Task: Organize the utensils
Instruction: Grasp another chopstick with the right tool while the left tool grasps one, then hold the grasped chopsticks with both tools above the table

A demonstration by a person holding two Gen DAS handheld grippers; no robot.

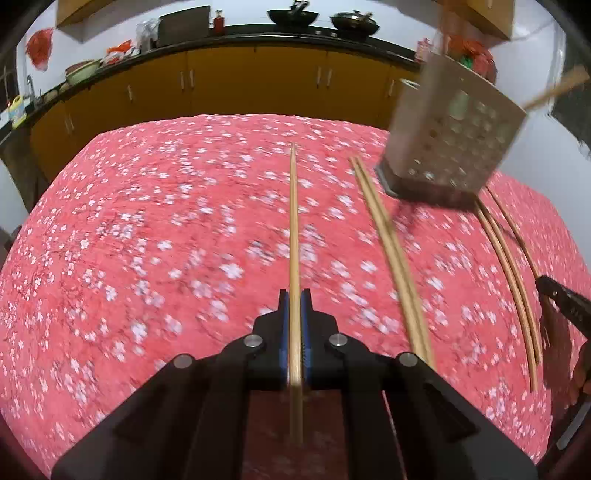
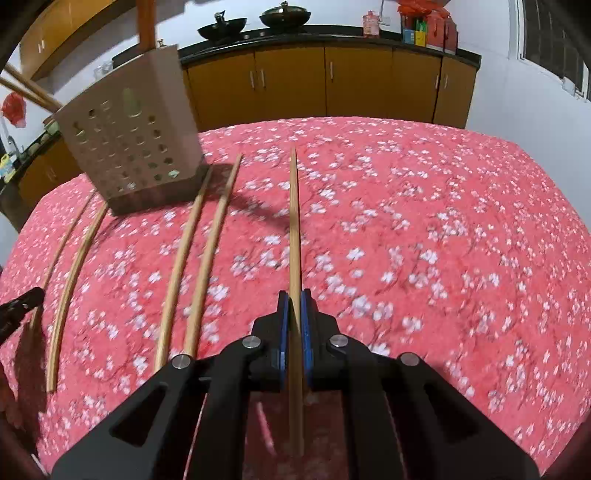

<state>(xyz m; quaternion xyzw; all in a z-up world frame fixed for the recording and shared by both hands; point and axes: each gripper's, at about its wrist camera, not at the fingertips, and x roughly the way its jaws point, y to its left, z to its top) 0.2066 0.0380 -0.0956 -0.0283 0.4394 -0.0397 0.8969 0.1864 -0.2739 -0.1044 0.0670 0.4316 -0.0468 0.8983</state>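
- Chopsticks of pale bamboo are the task's things: loose ones lie on the pink tablecloth (image 2: 424,229) printed with white blossoms, and one is clamped in each gripper.
- The left gripper (image 1: 294,295) has its blue-padded jaws closed on a single bamboo chopstick (image 1: 293,221), which runs straight ahead between the pads and points away over the cloth.
- The right gripper (image 2: 294,297) likewise has its jaws pressed together on another single bamboo chopstick (image 2: 294,221), the stick reaching forward from the pads and back under the tool.
- A beige square utensil holder with round holes (image 2: 129,147) stands on the cloth, ahead and left in the right wrist view, ahead and right in the left wrist view.
- A pair of loose chopsticks (image 2: 192,266) lies side by side just left of the right gripper, its far ends beside the holder's base.
- Another two chopsticks (image 2: 70,277) lie farther left, slightly apart, their far ends near the holder's other corner.
- Wooden sticks (image 2: 26,88) poke out of the holder's top, tilted.
- Yellow-brown kitchen cabinets (image 2: 288,81) under a dark countertop stand behind the table, with two black woks (image 2: 251,22) on top.
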